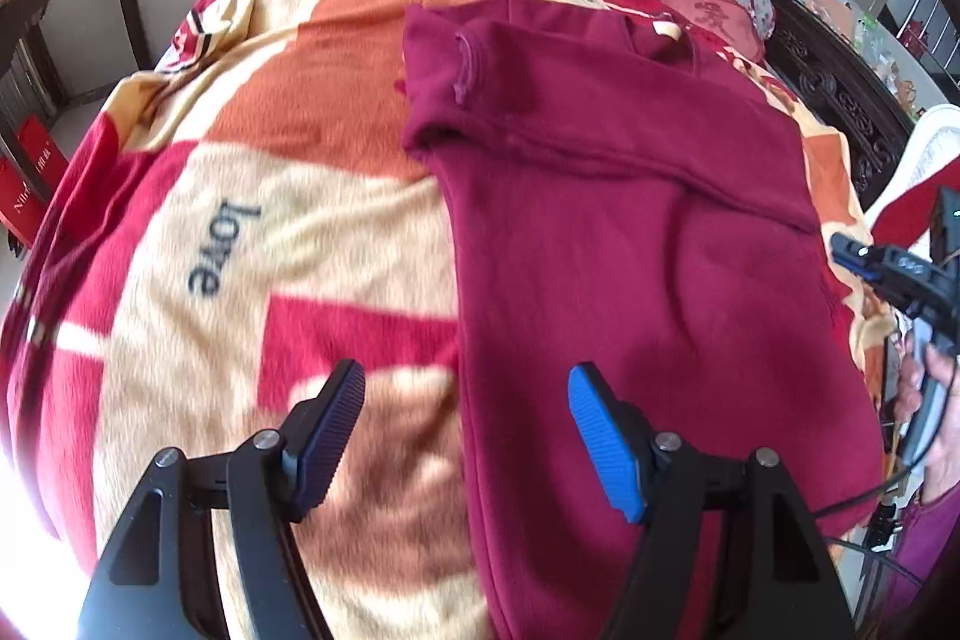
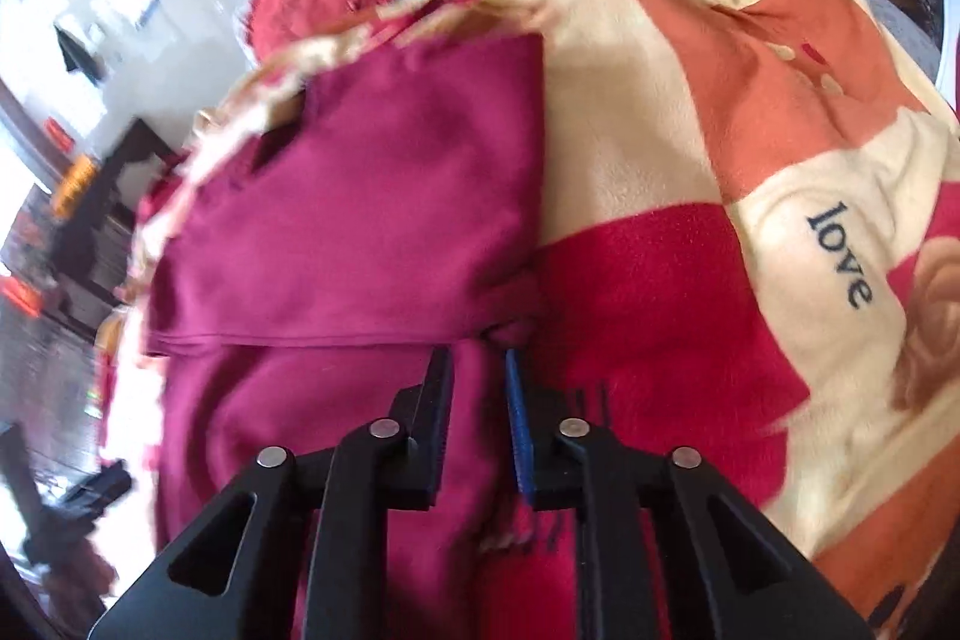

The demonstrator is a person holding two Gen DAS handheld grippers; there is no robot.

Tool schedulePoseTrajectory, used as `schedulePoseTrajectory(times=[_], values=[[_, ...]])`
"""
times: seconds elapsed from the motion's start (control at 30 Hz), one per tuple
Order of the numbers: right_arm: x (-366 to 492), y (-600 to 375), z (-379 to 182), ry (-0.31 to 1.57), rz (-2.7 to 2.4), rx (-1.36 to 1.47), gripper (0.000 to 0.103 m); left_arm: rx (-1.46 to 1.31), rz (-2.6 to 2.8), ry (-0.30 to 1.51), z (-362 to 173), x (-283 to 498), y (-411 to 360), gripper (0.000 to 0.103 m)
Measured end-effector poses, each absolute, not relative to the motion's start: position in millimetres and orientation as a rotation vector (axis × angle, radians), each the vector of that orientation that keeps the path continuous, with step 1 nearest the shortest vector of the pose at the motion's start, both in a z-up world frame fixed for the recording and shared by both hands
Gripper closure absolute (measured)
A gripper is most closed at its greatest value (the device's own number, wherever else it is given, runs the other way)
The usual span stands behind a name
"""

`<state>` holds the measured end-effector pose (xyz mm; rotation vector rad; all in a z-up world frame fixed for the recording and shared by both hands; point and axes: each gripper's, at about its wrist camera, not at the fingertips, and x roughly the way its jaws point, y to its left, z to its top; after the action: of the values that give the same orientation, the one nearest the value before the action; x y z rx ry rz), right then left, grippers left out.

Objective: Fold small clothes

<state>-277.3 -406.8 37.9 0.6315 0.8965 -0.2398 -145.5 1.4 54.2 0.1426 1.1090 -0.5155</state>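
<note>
While the left tool [image 1: 465, 436] gapes, the right tool [image 2: 478, 400] seemingly pinches the half-folded maroon garment [image 1: 630, 232].

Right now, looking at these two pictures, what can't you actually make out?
- Left wrist view: the maroon garment's near hem is hidden behind the open left gripper.
- Right wrist view: the right gripper's jaws are nearly closed over the garment; whether they pinch cloth is unclear.
- Right wrist view: the dark furniture at left is motion-blurred.
- Left wrist view: the blanket is lost in glare at bottom left.
</note>
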Motion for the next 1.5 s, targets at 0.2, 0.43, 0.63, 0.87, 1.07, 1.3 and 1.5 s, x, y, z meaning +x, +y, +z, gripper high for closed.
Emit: schedulePoseTrajectory(times=[0.2,0.43,0.63,0.87,1.07,1.3,1.5], values=[[-327.3,-385.8,73.6,0.936,-0.11,0.561,0.084,0.168,-0.553,1.131,53.2,-177.9,14.8,0.029],[-405.3,-366.1,83.3,0.988,-0.099,0.509,0.078,0.172,-0.599,1.186,48.8,-215.5,27.7,0.029],[-443.2,-355.1,75.9,0.977,-0.084,0.535,0.076,0.17,-0.606,1.224,39.3,-242.4,27.8,0.029],[-453.5,-347.1,42.7,1.002,-0.087,0.586,0.074,0.16,-0.629,1.256,28.8,-257.2,19.8,0.029],[-455.3,-340.5,28.5,0.99,-0.036,0.657,0.073,0.061,-0.635,1.292,21.0,-251.0,19.5,0.036],[-454.0,-332.3,23.0,0.948,-0.035,0.692,0.103,0.085,-0.654,1.272,34.7,-248.8,25.2,0.096],[-464.6,-311.6,66.4,0.861,0.015,0.591,0.103,0.082,-0.699,1.169,76.5,-256.2,53.0,0.097]])
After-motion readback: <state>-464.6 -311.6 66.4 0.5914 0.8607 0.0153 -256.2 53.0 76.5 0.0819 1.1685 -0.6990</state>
